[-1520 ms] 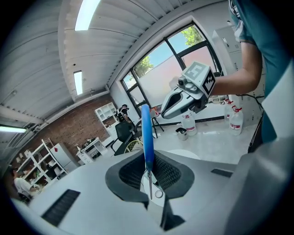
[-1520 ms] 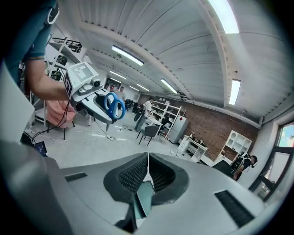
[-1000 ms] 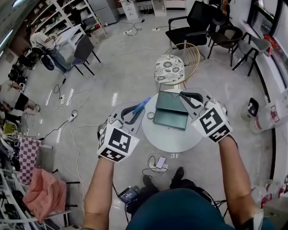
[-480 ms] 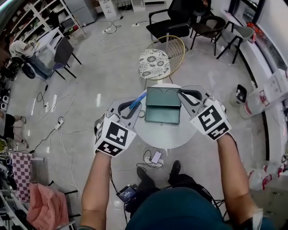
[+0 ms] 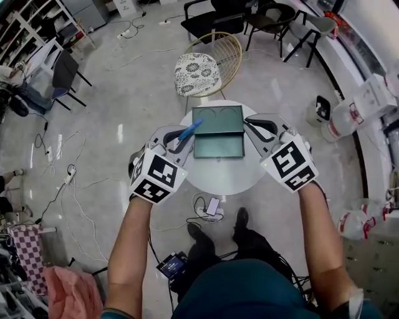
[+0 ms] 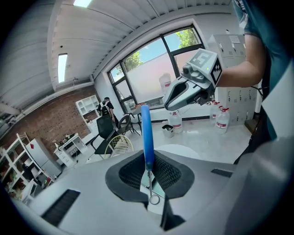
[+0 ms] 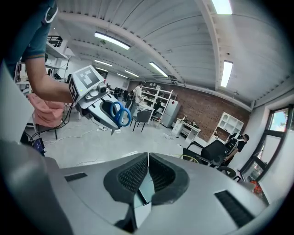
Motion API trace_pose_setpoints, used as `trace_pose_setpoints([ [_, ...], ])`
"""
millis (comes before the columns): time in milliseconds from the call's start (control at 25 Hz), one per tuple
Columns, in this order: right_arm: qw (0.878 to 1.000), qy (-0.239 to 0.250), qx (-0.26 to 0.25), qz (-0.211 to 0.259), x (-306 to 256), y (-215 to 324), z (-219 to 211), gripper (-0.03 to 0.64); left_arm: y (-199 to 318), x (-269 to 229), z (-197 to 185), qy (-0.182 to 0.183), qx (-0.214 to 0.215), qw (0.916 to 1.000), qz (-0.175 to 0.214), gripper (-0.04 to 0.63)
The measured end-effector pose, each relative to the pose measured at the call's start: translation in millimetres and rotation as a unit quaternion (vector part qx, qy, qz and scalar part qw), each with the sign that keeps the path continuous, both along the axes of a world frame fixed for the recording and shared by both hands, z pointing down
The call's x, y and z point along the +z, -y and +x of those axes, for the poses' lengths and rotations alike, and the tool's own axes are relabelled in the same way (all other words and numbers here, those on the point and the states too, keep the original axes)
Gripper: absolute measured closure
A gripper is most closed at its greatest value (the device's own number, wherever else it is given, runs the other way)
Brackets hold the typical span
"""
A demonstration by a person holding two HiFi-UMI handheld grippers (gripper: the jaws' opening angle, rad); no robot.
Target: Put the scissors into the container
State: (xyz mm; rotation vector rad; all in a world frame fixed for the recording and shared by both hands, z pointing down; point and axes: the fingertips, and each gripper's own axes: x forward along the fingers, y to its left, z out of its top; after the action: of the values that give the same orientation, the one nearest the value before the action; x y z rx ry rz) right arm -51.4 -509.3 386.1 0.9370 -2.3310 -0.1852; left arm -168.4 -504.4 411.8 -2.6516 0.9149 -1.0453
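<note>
The scissors [image 5: 189, 131] have blue handles, and my left gripper [image 5: 177, 140] is shut on them. Their blue end points up and right over the left edge of the open green container [image 5: 217, 134] on the round white table [image 5: 224, 177]. In the left gripper view the scissors [image 6: 146, 137] stand upright between the pads of the left gripper [image 6: 150, 183]. My right gripper [image 5: 251, 126] hovers at the container's right edge. In the right gripper view the right gripper [image 7: 148, 172] is shut with nothing in it, and the scissors [image 7: 120, 114] show across from it.
A gold wire chair with a patterned cushion [image 5: 198, 73] stands just behind the table. A phone on a cable [image 5: 212, 207] lies on the floor under the table's near edge. Black chairs [image 5: 212, 19] stand farther back, and white bags [image 5: 349, 118] sit at the right.
The table and container now lie directly between the two grippers. The left gripper has carried the scissors' blue end from left of the container to over its left edge.
</note>
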Motion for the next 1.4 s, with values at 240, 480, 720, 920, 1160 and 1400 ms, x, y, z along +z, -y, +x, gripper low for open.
trace_pose_setpoints([
  [240, 1.000, -0.005, 0.006, -0.025, 46, 13, 8, 0.578, 20, 54, 11, 0.011, 0.007, 0.9994, -0.032, 0.543],
  [480, 0.999, -0.014, 0.006, -0.050, 96, 27, 19, 0.578, 37, 119, 23, 0.024, 0.012, 0.9971, -0.072, 0.543],
  [720, 0.997, -0.020, 0.014, -0.078, 149, 41, 34, 0.578, 51, 186, 34, 0.041, 0.018, 0.9931, -0.109, 0.543],
  [920, 0.995, -0.020, 0.022, -0.097, 190, 50, 46, 0.578, 62, 238, 42, 0.056, 0.022, 0.9896, -0.131, 0.543],
  [1160, 0.992, -0.015, 0.023, -0.121, 234, 56, 46, 0.578, 77, 289, 48, 0.061, 0.019, 0.9862, -0.153, 0.543],
  [1400, 0.989, -0.013, 0.024, -0.147, 275, 55, 53, 0.578, 90, 333, 55, 0.068, 0.013, 0.9827, -0.171, 0.543],
])
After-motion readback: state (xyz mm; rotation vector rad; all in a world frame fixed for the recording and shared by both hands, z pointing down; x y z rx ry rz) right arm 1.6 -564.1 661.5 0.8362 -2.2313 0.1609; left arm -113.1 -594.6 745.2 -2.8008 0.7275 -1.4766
